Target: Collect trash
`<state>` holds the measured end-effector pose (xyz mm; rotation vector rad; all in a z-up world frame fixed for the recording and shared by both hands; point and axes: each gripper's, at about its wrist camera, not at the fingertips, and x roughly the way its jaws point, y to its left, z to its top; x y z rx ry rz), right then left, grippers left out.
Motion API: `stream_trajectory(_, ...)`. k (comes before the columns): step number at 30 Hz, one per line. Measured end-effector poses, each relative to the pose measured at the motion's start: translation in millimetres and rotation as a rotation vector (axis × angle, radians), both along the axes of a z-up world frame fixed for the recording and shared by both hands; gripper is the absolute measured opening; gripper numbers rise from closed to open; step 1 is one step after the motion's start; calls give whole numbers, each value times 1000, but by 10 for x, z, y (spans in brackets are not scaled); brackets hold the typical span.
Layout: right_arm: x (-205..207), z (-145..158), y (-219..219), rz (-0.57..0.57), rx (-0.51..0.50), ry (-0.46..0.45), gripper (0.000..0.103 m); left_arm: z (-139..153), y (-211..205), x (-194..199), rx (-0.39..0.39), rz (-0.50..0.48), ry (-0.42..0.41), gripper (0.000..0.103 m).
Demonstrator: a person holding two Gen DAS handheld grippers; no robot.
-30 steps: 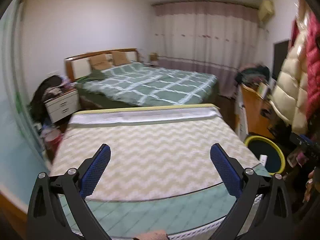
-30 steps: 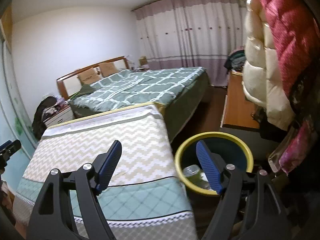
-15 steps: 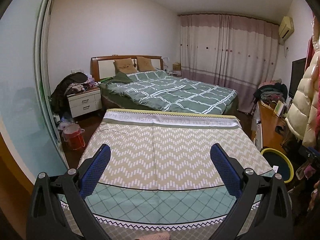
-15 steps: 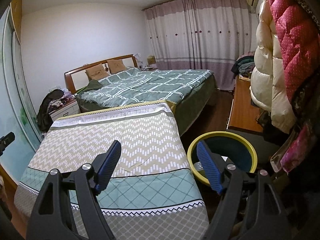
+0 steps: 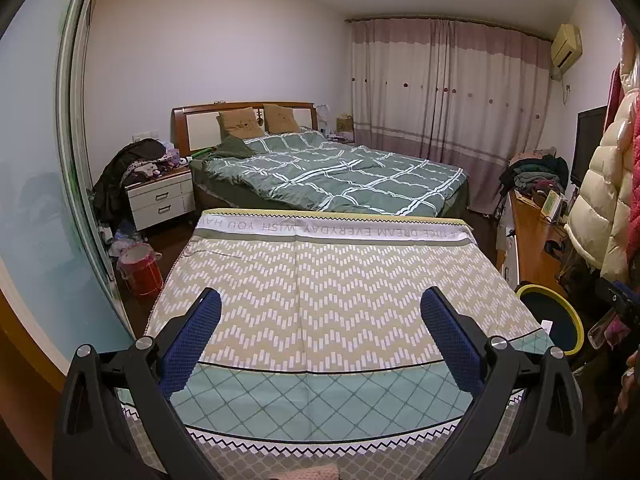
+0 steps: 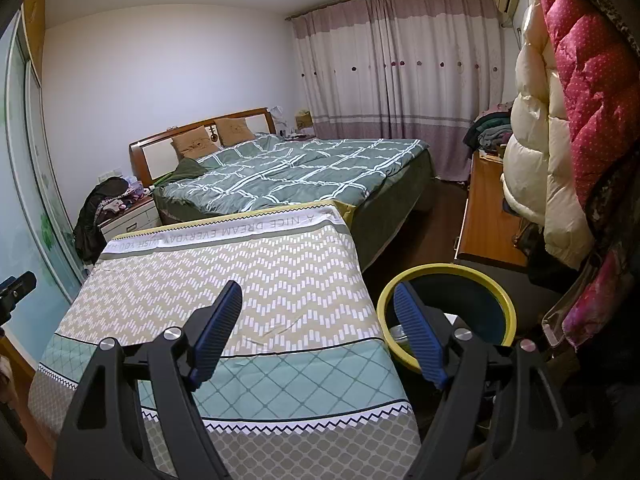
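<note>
Yellow-rimmed dark trash bin [image 6: 496, 280] beside patterned bed [image 6: 280, 280]

Left tongs [image 5: 320, 322] gape empty above patterned tablecloth [image 5: 320, 280]

Bedroom colours and patterns
Beige-and-white chevron bedspread [image 5: 328, 280] with teal lattice border; green plaid duvet [image 5: 340, 176]; yellow-rimmed dark bin [image 6: 448, 312]; blue fingers [image 6: 218, 328].

Two wrist fisheyes angled down over the patterned cloth [image 5: 320, 280], both sharing the far bed [image 6: 288, 172].
</note>
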<state>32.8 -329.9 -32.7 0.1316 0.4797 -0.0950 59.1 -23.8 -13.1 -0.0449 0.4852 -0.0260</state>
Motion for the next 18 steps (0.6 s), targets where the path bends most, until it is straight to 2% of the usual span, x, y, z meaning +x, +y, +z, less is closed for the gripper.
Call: stream_trajectory(18, 15, -26, -2, 0, 4, 3, 74, 11, -17, 6, 5, -4, 1, 98)
